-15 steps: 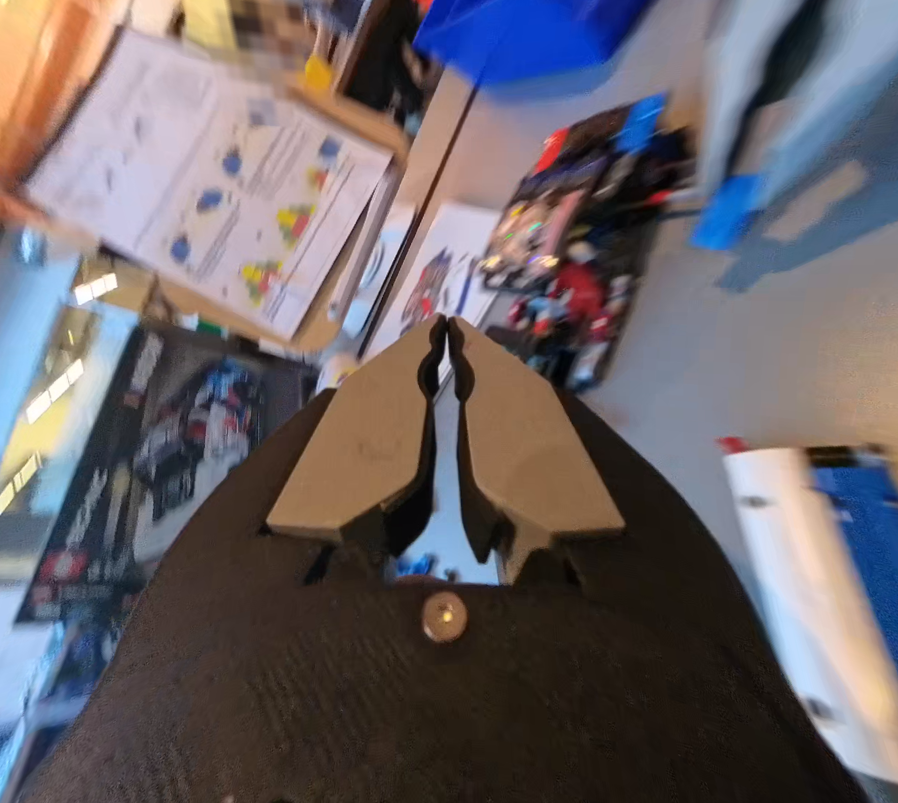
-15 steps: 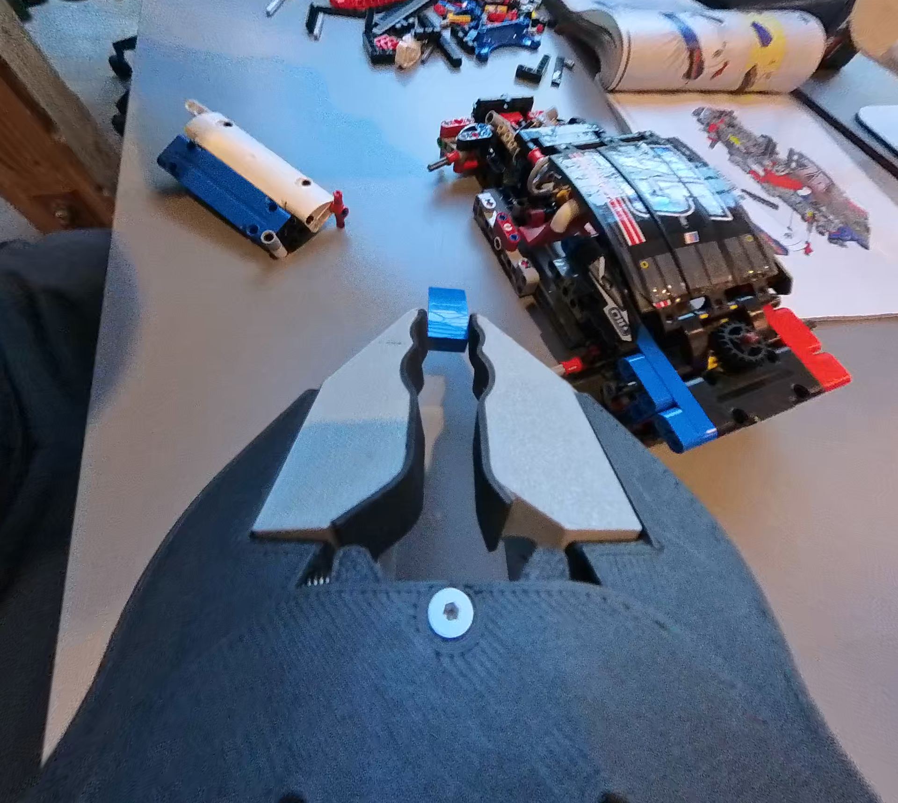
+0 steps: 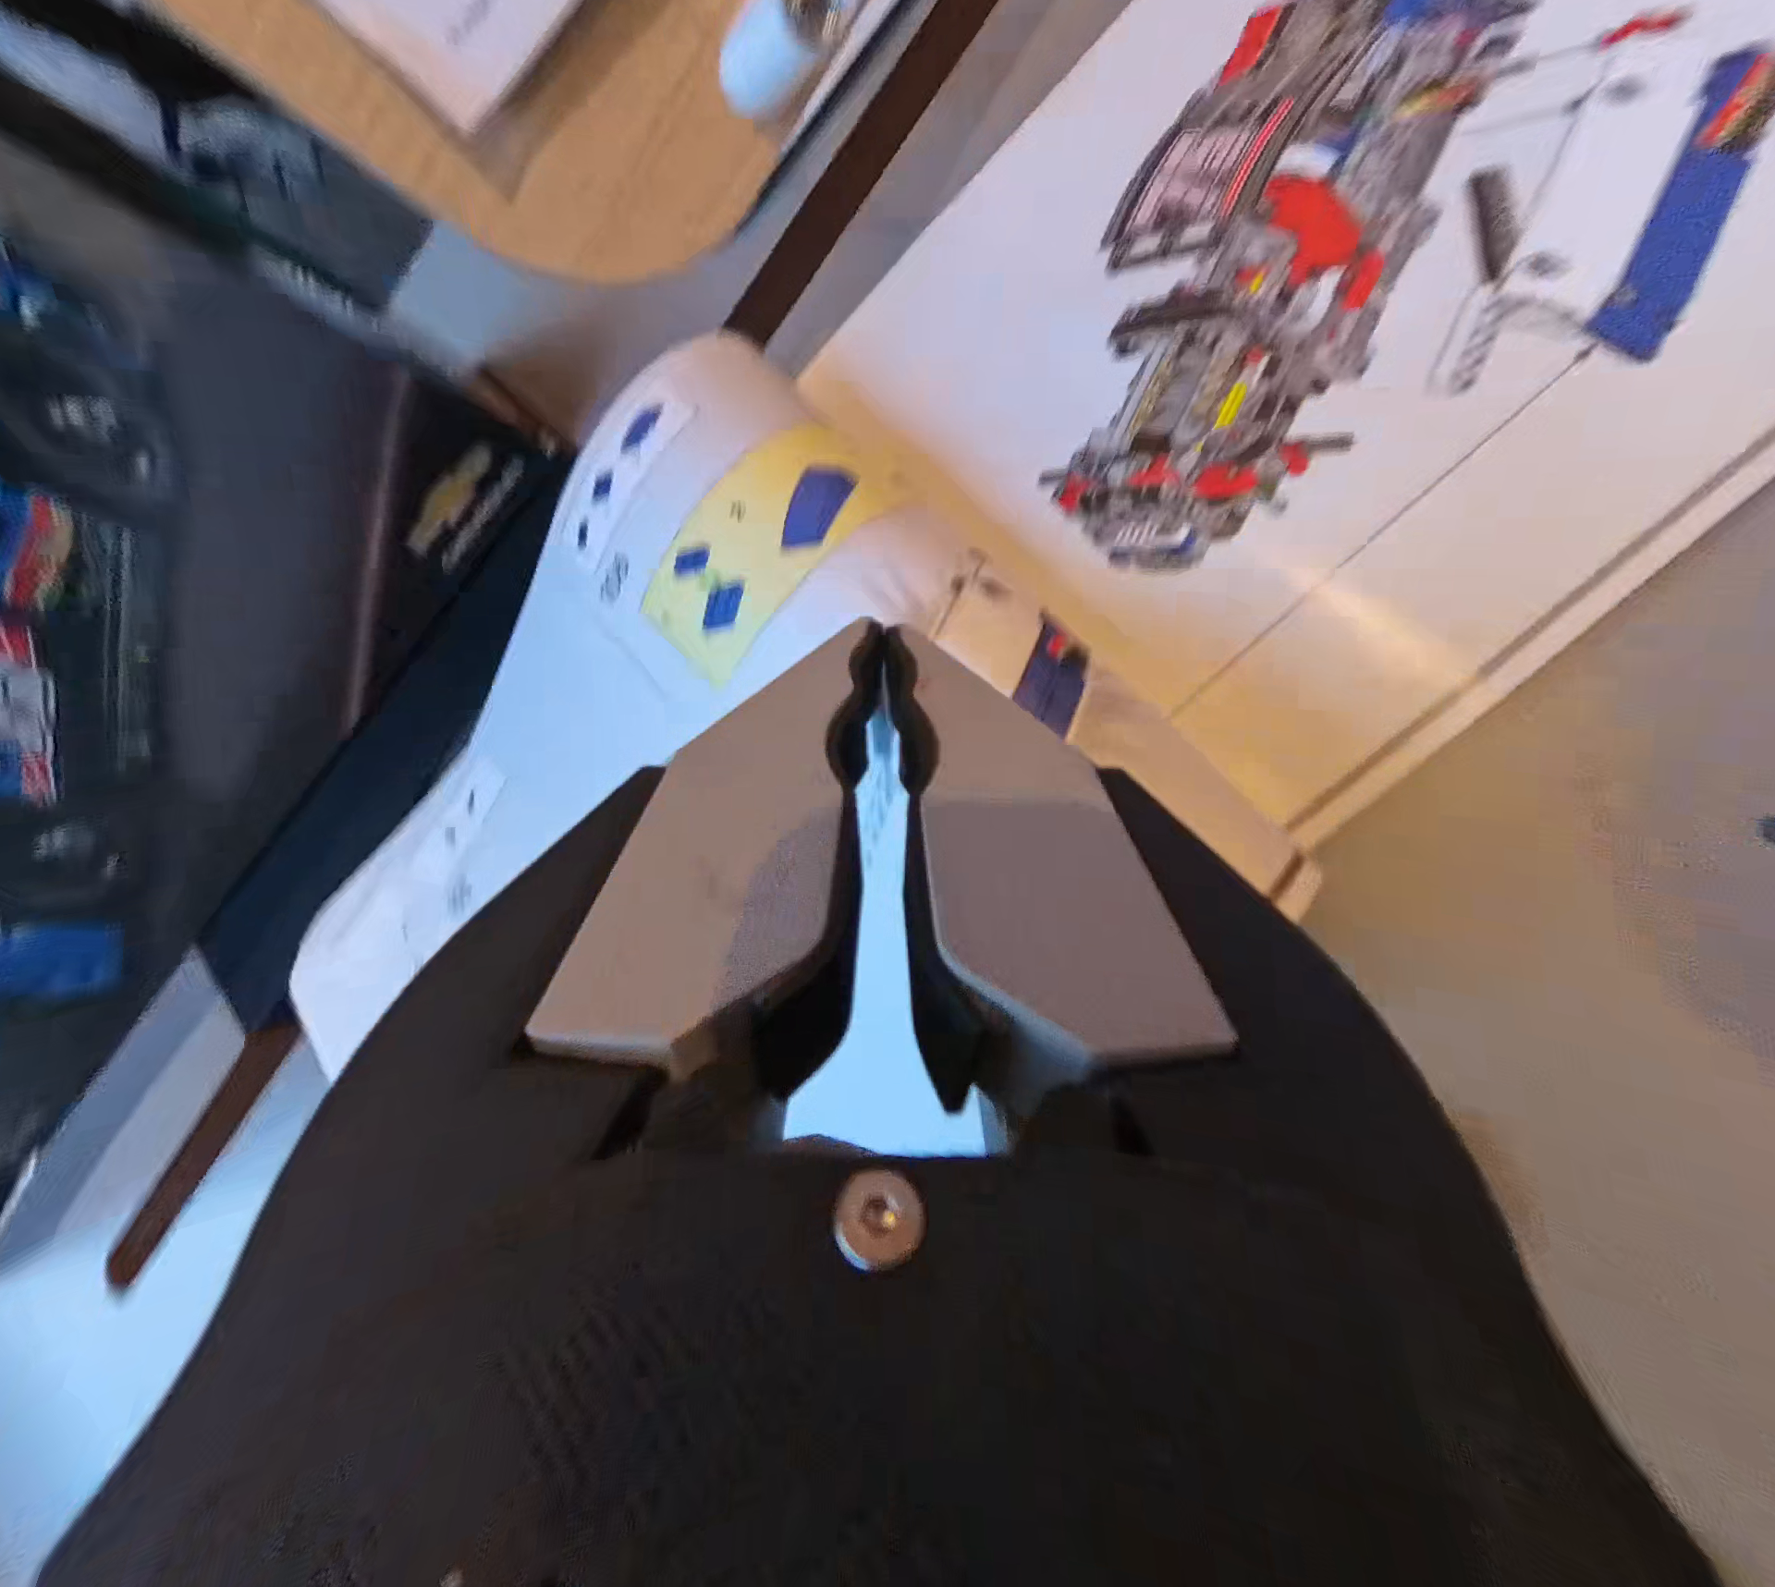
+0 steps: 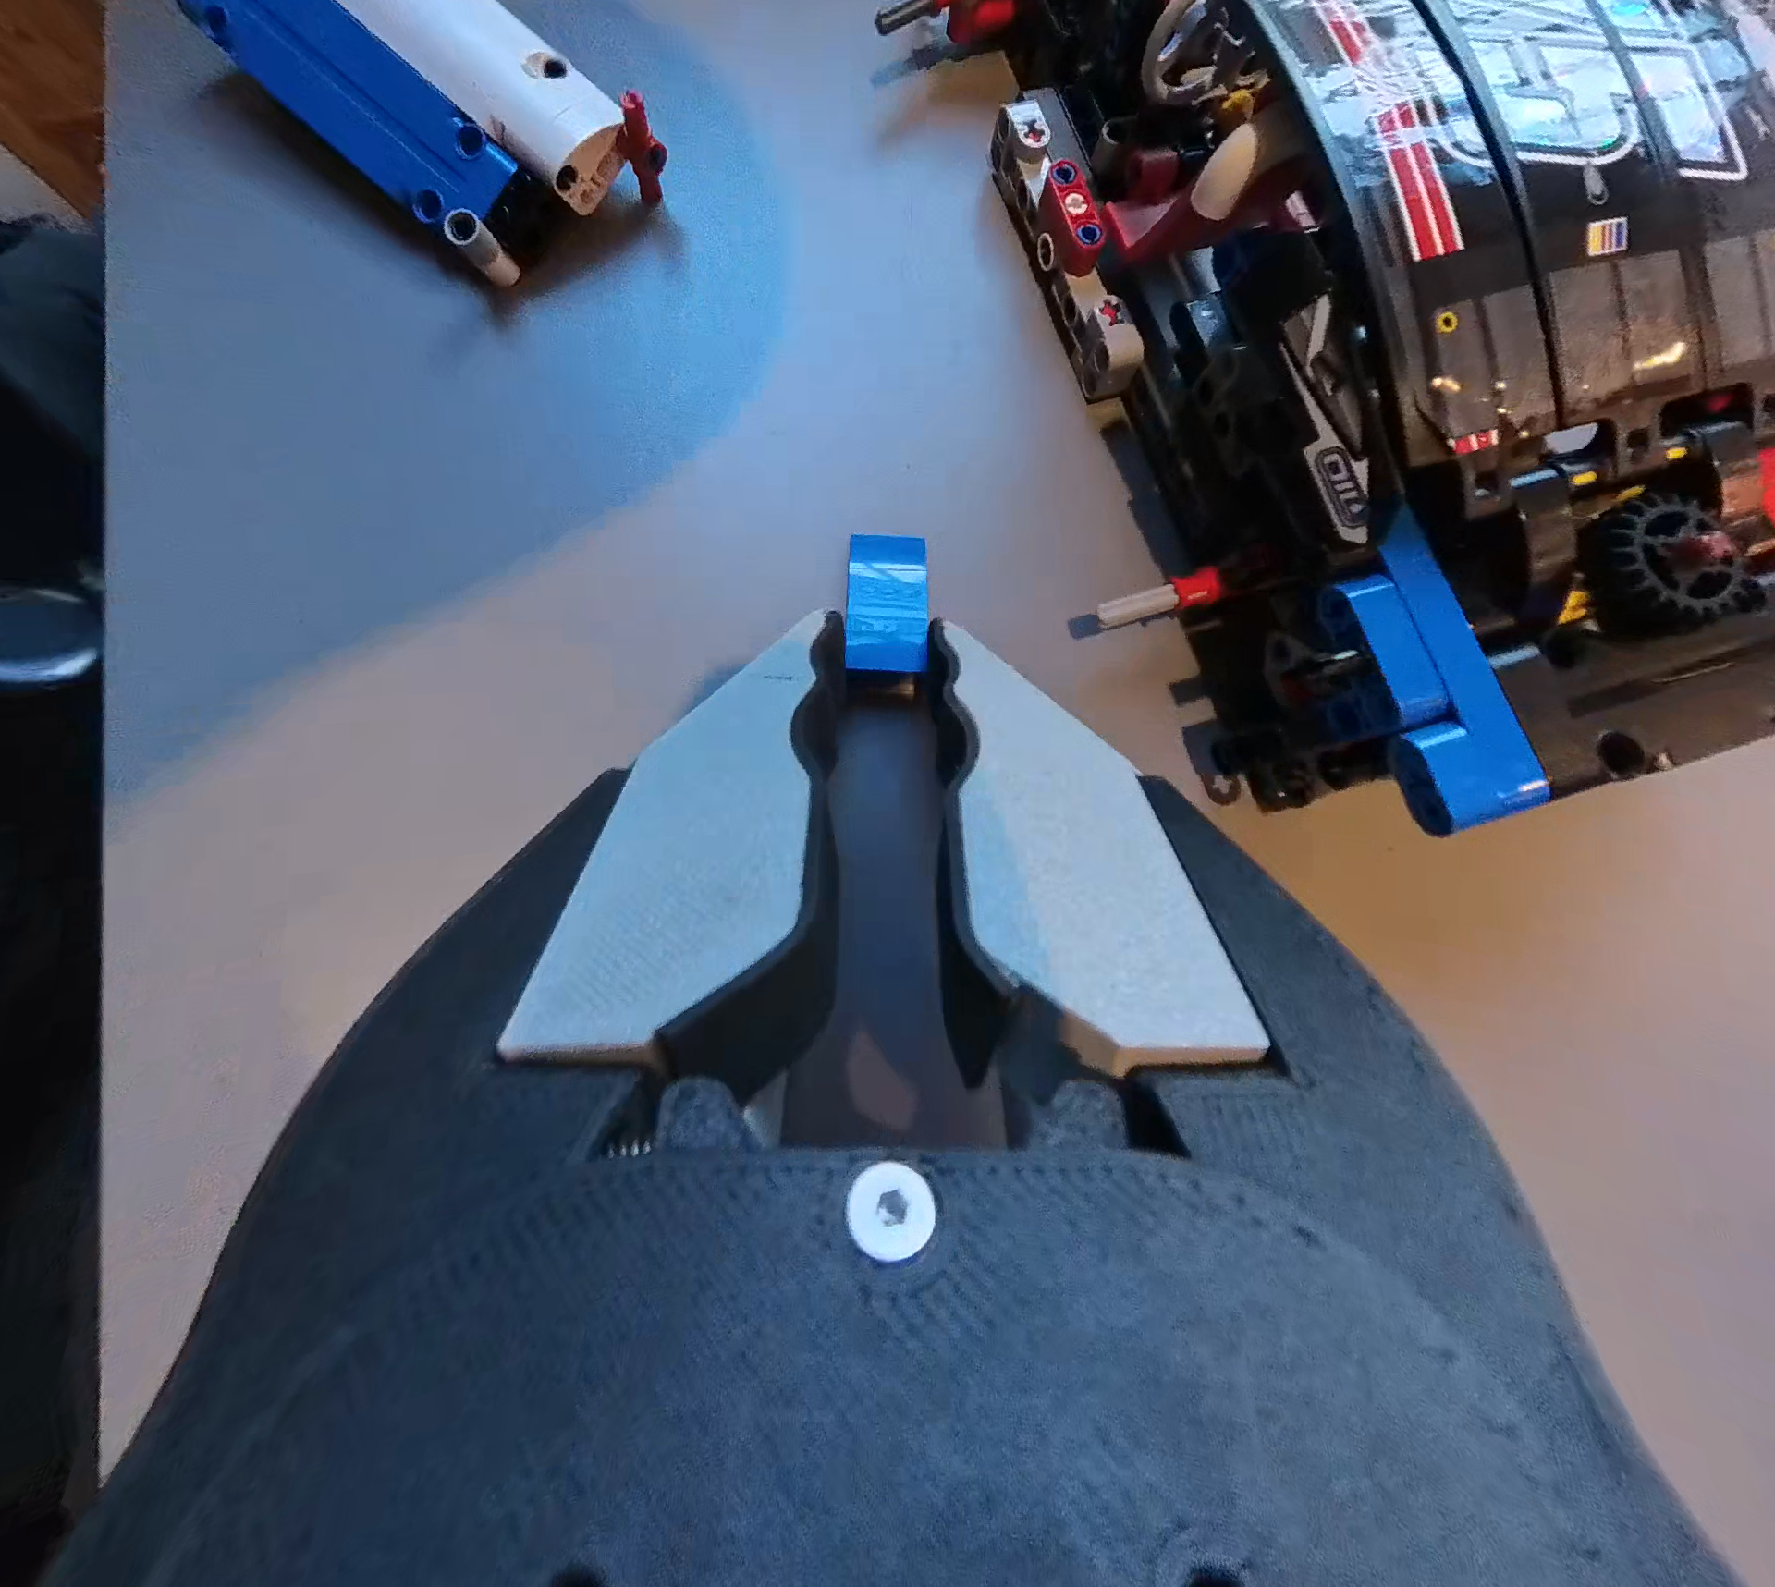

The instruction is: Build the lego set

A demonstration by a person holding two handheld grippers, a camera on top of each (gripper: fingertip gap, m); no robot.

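Blue brick [image 4: 886, 614] pinched by right hand-held gripper [image 4: 886, 640] | left hand-held gripper [image 3: 884, 636] closed

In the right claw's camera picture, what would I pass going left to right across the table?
Blue-and-white lego piece → small blue brick pinched in the right claw → the half-built black lego car.

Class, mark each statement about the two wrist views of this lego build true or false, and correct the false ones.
1. The right claw grips a small blue piece. True.
2. The left claw holds a red piece. False: it is shut on nothing.
3. The blue and white sub-assembly is attached to the black car model. False: it lies apart on the table.
4. The left wrist view shows an open instruction booklet. True.
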